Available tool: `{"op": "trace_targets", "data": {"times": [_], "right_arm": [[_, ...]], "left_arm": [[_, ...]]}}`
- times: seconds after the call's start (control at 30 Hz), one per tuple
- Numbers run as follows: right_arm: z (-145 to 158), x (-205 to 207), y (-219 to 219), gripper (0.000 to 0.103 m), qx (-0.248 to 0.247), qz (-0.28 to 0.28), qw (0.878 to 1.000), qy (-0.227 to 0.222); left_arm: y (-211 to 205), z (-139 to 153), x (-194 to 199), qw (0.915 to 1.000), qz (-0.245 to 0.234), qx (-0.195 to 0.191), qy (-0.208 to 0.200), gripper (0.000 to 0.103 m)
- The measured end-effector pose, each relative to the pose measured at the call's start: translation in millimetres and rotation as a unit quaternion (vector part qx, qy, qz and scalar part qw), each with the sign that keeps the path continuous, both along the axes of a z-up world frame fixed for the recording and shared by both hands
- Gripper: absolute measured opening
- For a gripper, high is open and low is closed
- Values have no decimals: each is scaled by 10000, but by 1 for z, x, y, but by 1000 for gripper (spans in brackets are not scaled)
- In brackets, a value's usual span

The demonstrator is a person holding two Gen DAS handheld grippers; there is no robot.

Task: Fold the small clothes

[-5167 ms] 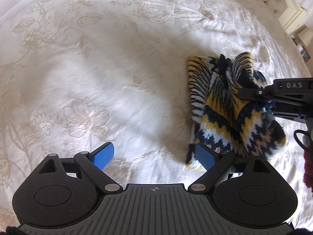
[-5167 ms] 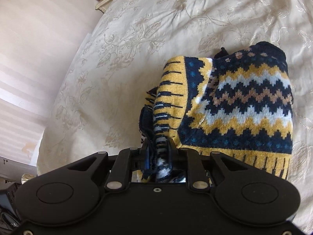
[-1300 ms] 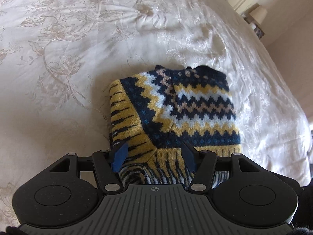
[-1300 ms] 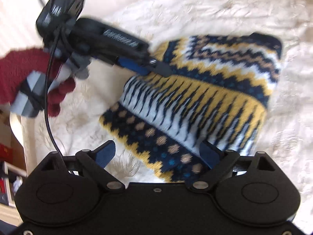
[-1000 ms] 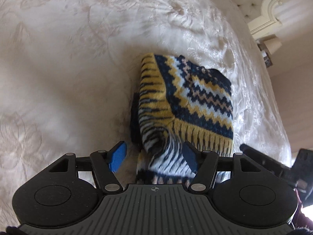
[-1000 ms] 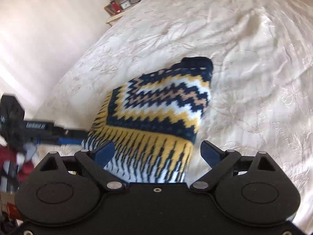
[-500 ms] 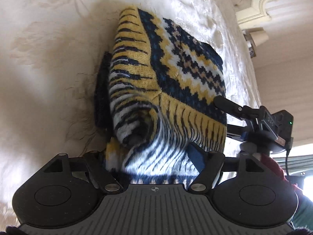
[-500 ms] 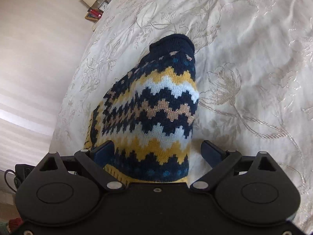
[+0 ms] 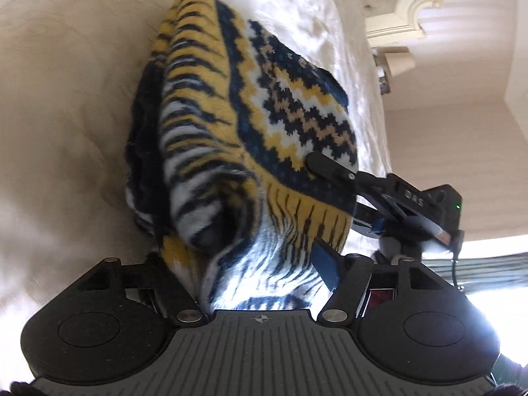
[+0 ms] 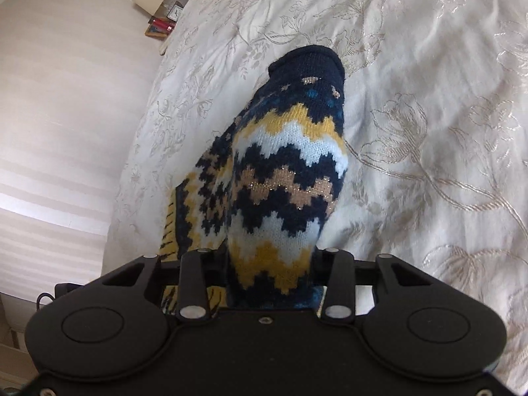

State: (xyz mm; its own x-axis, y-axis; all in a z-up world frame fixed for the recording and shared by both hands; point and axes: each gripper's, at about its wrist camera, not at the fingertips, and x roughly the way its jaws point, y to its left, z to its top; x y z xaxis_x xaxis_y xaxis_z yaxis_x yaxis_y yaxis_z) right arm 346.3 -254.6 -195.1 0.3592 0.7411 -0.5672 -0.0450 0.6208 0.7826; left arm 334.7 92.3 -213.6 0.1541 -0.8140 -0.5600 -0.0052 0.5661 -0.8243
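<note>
A knitted sweater (image 9: 257, 132) in navy, yellow and white zigzags lies folded in a thick bundle on the cream bedspread (image 9: 66, 99). Its striped near end bulges up between the fingers of my left gripper (image 9: 244, 264), whose jaws are closing on it; the right blue pad (image 9: 325, 267) touches the knit and the left pad is buried. In the right wrist view the sweater (image 10: 283, 181) runs away from my right gripper (image 10: 267, 264), whose jaws are closing and pinch the zigzag fold. From the left wrist view one finger (image 9: 330, 170) of the right gripper lies on the sweater's top.
The embroidered bedspread (image 10: 429, 99) spreads out on all sides of the sweater. A tufted headboard (image 9: 396, 0) and a lamp (image 9: 396, 62) stand beyond it. A bedside shelf with a lamp and small items (image 10: 155, 3) is by the wall.
Both grippers have come down and in over the sweater's near edges. The right jaws went from wide open to pinching the fold. The knit now bunches up between the left fingers.
</note>
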Motion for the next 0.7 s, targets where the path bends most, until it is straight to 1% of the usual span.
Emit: {"op": "trace_targets", "data": {"times": [0.07, 0.17, 0.33, 0.43, 0.5, 0.57, 0.63, 0.7], "right_arm": [[10, -14, -7, 50, -45, 53, 10000, -54], [20, -41, -26, 50, -129, 105, 9998, -56], [28, -94, -77, 50, -475, 211, 9986, -37], [26, -126, -109, 50, -664, 184, 9976, 91], [23, -144, -128, 52, -766, 125, 9969, 155], [19, -157, -141, 56, -1013, 59, 9947, 176], [17, -166, -150, 60, -1342, -38, 9908, 147], [17, -172, -157, 65, -1517, -135, 9883, 58]], "left_arm": [[-11, 4, -12, 10000, -36, -40, 46, 66], [-34, 12, -36, 9996, -268, -87, 45, 67], [-95, 17, -94, 9966, -790, -165, 151, 67], [-128, 17, -125, 9951, -970, -116, 141, 67], [-145, 15, -144, 9959, -890, 149, 80, 67], [-153, 14, -156, 9955, -682, 650, -81, 67], [-152, 13, -167, 9918, -349, 1227, -113, 67], [-150, 14, -177, 9876, 29, 1563, -145, 67]]}}
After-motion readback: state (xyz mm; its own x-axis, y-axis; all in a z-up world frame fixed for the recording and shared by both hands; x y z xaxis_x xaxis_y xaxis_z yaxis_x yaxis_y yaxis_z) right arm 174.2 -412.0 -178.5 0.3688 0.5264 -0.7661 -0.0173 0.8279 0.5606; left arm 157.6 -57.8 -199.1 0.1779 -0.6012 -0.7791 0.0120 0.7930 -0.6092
